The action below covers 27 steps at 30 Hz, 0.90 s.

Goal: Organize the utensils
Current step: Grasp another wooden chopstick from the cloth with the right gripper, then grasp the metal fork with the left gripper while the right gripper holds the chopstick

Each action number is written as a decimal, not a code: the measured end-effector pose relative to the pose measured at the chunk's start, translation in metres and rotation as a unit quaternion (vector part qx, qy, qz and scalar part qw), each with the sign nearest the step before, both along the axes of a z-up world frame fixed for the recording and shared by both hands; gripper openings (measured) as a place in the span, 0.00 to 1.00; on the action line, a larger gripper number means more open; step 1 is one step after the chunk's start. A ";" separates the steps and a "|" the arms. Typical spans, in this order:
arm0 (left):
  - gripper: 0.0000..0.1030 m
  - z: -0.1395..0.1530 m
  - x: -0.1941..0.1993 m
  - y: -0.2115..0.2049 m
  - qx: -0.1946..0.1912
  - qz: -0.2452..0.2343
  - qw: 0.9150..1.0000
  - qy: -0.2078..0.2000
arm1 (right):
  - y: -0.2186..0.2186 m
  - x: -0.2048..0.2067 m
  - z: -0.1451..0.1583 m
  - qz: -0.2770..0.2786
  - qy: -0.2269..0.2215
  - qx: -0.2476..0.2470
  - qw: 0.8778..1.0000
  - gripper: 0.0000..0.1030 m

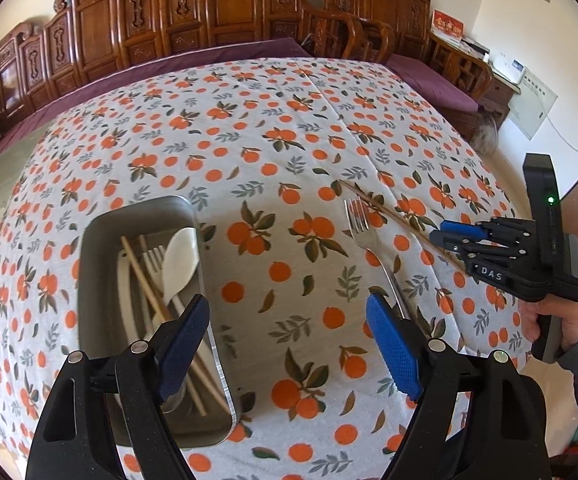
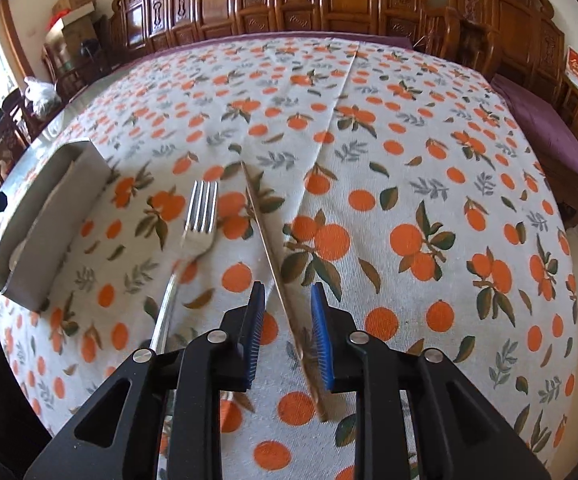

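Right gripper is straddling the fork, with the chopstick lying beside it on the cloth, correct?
Swapped. In the right wrist view the right gripper straddles the chopstick, pads not yet on it; the fork lies beside it on the cloth.

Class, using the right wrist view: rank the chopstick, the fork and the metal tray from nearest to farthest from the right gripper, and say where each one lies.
1. Chopstick: lying on the cloth, running between the blue pads of the right gripper, which are apart.
2. Fork: just left of the chopstick, tines pointing away.
3. Metal tray: far left, near the table's edge.
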State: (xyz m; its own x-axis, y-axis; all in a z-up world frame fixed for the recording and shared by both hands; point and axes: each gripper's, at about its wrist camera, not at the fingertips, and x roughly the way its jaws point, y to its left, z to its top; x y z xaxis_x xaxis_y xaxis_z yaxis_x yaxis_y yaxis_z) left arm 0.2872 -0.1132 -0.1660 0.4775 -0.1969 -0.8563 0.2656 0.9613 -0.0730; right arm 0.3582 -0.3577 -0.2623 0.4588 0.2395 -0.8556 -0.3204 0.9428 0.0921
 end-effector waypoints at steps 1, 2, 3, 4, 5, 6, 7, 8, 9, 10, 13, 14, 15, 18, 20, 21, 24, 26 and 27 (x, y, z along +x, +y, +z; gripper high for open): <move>0.75 -0.001 0.001 -0.003 0.001 -0.001 1.000 0.001 | 0.000 0.000 -0.001 0.003 0.001 -0.005 1.000 0.25; 0.75 -0.003 0.002 -0.007 0.001 -0.004 1.000 0.003 | 0.001 0.001 -0.002 0.006 0.000 -0.009 1.000 0.25; 0.75 -0.005 0.003 -0.011 0.002 -0.006 1.000 0.005 | 0.000 0.001 -0.003 0.008 0.001 -0.012 1.000 0.25; 0.75 -0.007 0.005 -0.015 0.003 -0.009 1.000 0.006 | 0.000 0.002 -0.005 0.010 0.002 -0.015 1.000 0.25; 0.75 -0.009 0.005 -0.018 0.005 -0.010 1.000 0.007 | 0.000 0.002 -0.006 0.015 0.003 -0.020 1.000 0.25; 0.75 -0.011 0.007 -0.022 0.006 -0.013 1.000 0.009 | 0.000 0.002 -0.007 0.018 0.004 -0.025 1.000 0.25; 0.75 -0.013 0.008 -0.026 0.007 -0.016 1.000 0.011 | 0.000 0.001 -0.009 0.024 0.007 -0.029 0.999 0.21; 0.75 -0.015 0.009 -0.030 0.008 -0.018 1.000 0.012 | 0.001 0.000 -0.010 0.030 0.009 -0.028 0.999 0.17; 0.75 -0.017 0.010 -0.034 0.009 -0.020 1.000 0.014 | 0.001 -0.001 -0.011 0.033 0.009 -0.033 0.999 0.15; 0.75 -0.020 0.012 -0.037 0.010 -0.022 1.000 0.016 | 0.001 -0.002 -0.012 0.037 0.008 -0.037 0.999 0.12; 0.75 -0.027 0.017 -0.045 0.009 -0.024 0.999 0.024 | -0.001 -0.006 -0.012 0.045 0.009 -0.035 0.998 0.07; 0.75 -0.029 0.018 -0.048 0.008 -0.024 0.999 0.026 | -0.002 -0.008 -0.012 0.045 0.011 -0.031 0.998 0.06; 0.75 -0.032 0.019 -0.051 0.008 -0.025 0.999 0.029 | -0.004 -0.009 -0.012 0.044 0.013 -0.029 0.999 0.06; 0.75 -0.039 0.023 -0.060 0.010 -0.029 0.999 0.034 | -0.012 -0.016 -0.007 0.034 0.012 -0.017 0.999 0.06; 0.75 -0.044 0.024 -0.065 0.012 -0.032 0.999 0.036 | -0.018 -0.021 -0.002 0.026 0.008 -0.005 1.000 0.06; 0.75 -0.047 0.025 -0.069 0.013 -0.034 0.999 0.038 | -0.020 -0.024 0.001 0.024 0.005 -0.003 1.000 0.06; 0.74 -0.053 0.027 -0.078 0.015 -0.041 0.998 0.042 | -0.025 -0.032 0.006 0.018 -0.001 0.003 1.000 0.06; 0.69 -0.057 0.029 -0.085 0.016 -0.045 0.998 0.044 | -0.027 -0.038 0.010 0.014 -0.006 0.008 1.000 0.06; 0.65 -0.060 0.030 -0.089 0.017 -0.047 0.998 0.046 | -0.028 -0.040 0.011 0.011 -0.009 0.010 1.000 0.06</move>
